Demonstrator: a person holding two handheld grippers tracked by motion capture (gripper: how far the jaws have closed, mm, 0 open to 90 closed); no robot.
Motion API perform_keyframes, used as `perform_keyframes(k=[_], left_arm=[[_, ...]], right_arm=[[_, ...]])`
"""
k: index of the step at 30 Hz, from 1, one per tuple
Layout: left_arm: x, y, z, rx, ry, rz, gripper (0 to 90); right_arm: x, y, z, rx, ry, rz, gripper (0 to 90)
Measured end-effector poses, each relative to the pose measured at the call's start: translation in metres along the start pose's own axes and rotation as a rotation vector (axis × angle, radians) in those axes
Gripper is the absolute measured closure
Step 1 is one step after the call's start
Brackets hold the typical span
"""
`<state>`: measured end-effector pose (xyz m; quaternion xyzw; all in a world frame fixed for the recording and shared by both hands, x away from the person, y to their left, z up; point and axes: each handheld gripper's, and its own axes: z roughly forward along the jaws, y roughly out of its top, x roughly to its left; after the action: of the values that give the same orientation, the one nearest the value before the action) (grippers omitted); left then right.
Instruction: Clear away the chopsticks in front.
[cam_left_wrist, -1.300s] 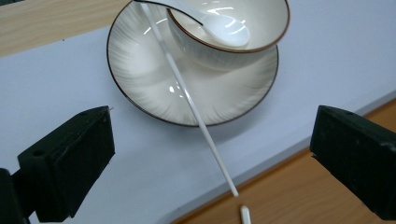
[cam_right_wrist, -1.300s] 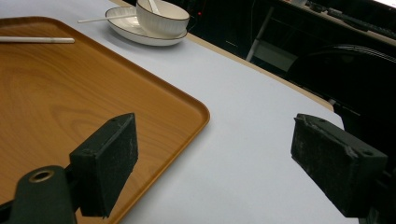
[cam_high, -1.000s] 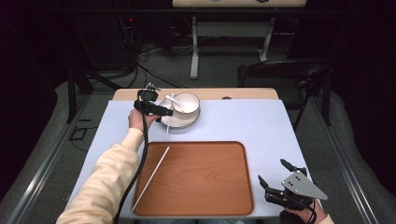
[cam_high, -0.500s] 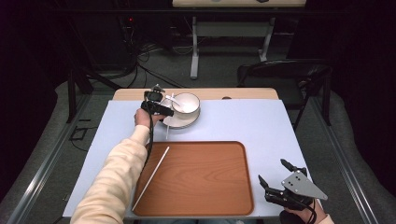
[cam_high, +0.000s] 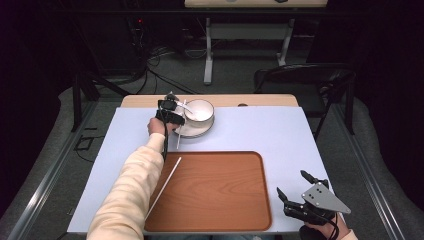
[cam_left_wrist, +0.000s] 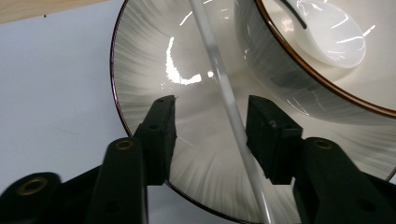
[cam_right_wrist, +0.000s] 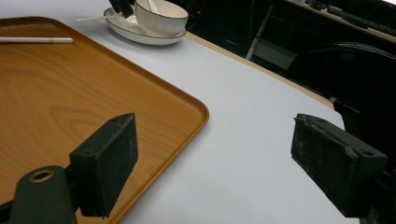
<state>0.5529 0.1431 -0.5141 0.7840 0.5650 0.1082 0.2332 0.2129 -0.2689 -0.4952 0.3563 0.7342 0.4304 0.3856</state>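
Observation:
A white chopstick (cam_left_wrist: 224, 93) lies slanted across the striped plate (cam_left_wrist: 154, 60), beside a white bowl (cam_left_wrist: 327, 79) that holds a white spoon (cam_left_wrist: 334, 32). My left gripper (cam_left_wrist: 211, 105) reaches down over the plate's left side (cam_high: 174, 116). Its jaws have just been closing with the chopstick between them. The stick runs close along the right pad, and a gap remains at the left pad. A second chopstick (cam_high: 164, 186) rests on the left edge of the wooden tray (cam_high: 220, 200). At the table's near right corner, my right gripper (cam_high: 291, 183) is held wide open with nothing between its jaws (cam_right_wrist: 215, 140).
A pale blue mat (cam_high: 260, 130) covers the table, with a strip of wood (cam_high: 250, 100) showing at the far edge. A black chair (cam_high: 305, 80) and a desk frame (cam_high: 245, 35) stand on the floor beyond the table.
My left gripper has dropped lower over the plate and shifted slightly toward the bowl, and its jaws have narrowed around the chopstick. The right gripper has stayed put.

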Motion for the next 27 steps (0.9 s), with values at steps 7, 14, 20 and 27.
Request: perform_keyframes(k=[7, 14, 20, 27], left_arm=[[0.000, -0.001, 0.003, 0.003, 0.014, -0.004, 70.3], [0.003, -0.001, 0.007, -0.006, 0.039, -0.033, 84.1], [0.010, -0.002, 0.004, -0.018, 0.025, -0.059, 84.7], [0.021, -0.002, -0.012, -0.050, 0.030, -0.083, 84.9]], right_arm=[[0.000, 0.000, 0.000, 0.000, -0.001, 0.000, 14.3], [0.000, 0.000, 0.000, 0.000, -0.002, 0.001, 14.3], [0.000, 0.000, 0.000, -0.002, -0.002, 0.000, 14.3], [0.000, 0.000, 0.000, -0.001, -0.002, 0.000, 14.3]])
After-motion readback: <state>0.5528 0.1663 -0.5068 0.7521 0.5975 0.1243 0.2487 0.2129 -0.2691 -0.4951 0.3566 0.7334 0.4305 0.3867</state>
